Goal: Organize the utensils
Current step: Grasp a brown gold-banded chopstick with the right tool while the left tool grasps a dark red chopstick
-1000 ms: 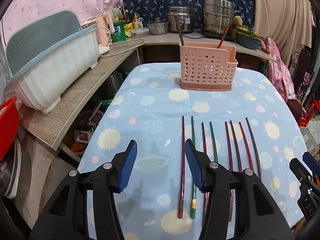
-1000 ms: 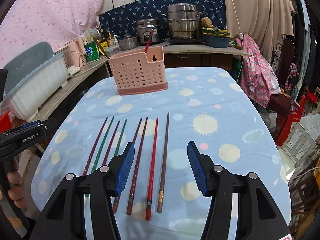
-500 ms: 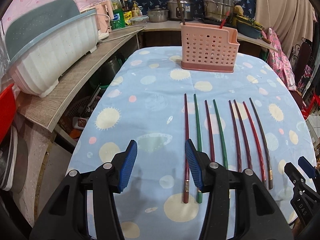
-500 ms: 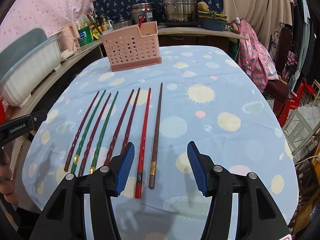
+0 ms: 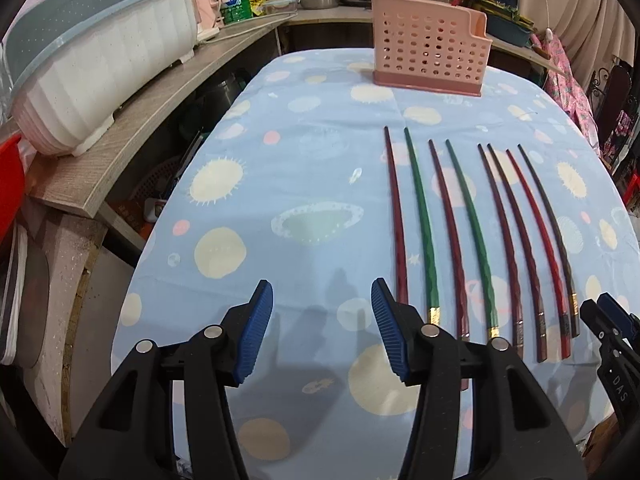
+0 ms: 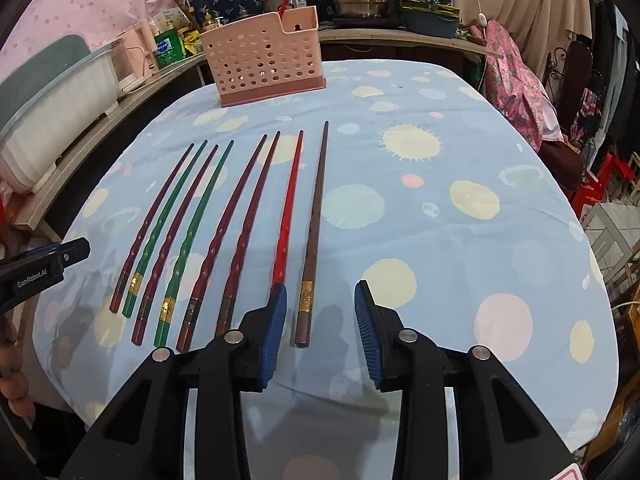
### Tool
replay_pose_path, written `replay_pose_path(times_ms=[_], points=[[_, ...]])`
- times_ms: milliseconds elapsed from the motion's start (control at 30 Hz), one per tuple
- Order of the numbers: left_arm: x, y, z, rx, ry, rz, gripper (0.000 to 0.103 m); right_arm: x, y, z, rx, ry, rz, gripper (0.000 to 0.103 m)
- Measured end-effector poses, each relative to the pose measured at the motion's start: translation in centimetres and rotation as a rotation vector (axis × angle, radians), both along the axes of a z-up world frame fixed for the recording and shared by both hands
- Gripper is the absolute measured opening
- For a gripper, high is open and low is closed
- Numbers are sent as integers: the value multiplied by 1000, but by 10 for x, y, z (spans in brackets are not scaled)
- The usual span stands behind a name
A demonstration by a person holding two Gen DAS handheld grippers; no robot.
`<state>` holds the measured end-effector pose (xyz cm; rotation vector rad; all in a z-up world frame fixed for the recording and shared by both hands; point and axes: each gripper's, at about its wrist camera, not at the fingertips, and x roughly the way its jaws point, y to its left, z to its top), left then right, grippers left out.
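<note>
My right gripper is closing around the brown chopstick, not pinching yet. My left gripper is spread, empty. The pink basket stands at 12 o'clock on the surface.

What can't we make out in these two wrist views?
- Left view: near end of the leftmost chopstick hides behind the left gripper's finger.
- Right view: red chopstick's near end hides behind the closing right gripper.
- Both views: holder contents are hidden by its wall.
- Right view: left gripper is cut off at the edge.
</note>
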<state>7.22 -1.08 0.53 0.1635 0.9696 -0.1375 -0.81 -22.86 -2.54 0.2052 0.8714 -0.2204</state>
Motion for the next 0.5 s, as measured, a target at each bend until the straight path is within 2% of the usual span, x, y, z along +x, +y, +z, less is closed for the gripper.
replay_pose_path(times_ms=[167, 500], points=[[-1, 1, -7, 4, 22, -4, 49, 2, 2, -7, 6, 19, 11, 22], [-3, -2, -14, 2, 44, -25, 59, 1, 3, -13, -1, 36, 18, 11]])
